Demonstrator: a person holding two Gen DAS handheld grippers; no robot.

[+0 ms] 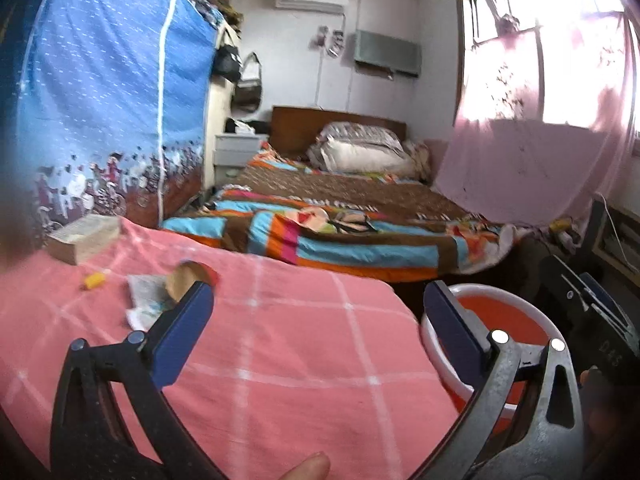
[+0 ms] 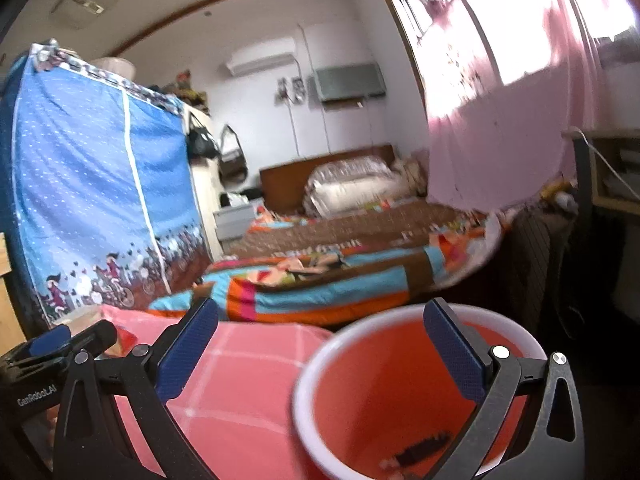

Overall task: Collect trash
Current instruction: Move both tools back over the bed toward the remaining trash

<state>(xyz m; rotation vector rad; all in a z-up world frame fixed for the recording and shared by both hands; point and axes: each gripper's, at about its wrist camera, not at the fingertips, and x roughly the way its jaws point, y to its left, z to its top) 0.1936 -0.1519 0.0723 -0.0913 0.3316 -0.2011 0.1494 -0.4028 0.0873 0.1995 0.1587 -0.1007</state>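
Observation:
A red bin with a white rim [image 1: 500,320] stands beside the pink checked cloth [image 1: 280,360]; in the right wrist view the bin [image 2: 360,400] is close below, with a dark scrap inside [image 2: 424,446]. On the cloth lie a crumpled paper wrapper [image 1: 144,300], a round brown piece [image 1: 188,280] and a small yellow item [image 1: 94,280]. My left gripper [image 1: 320,300] is open and empty above the cloth, its left finger near the brown piece. My right gripper [image 2: 320,320] is open and empty above the bin's rim. The left gripper also shows in the right wrist view [image 2: 56,344].
A tan box [image 1: 84,236] lies on the cloth's far left. A blue fabric wardrobe [image 1: 108,100] stands left. A bed with a colourful quilt [image 1: 340,220] lies beyond. Pink curtains [image 1: 540,140] hang right, with a desk [image 2: 608,168] at the right edge.

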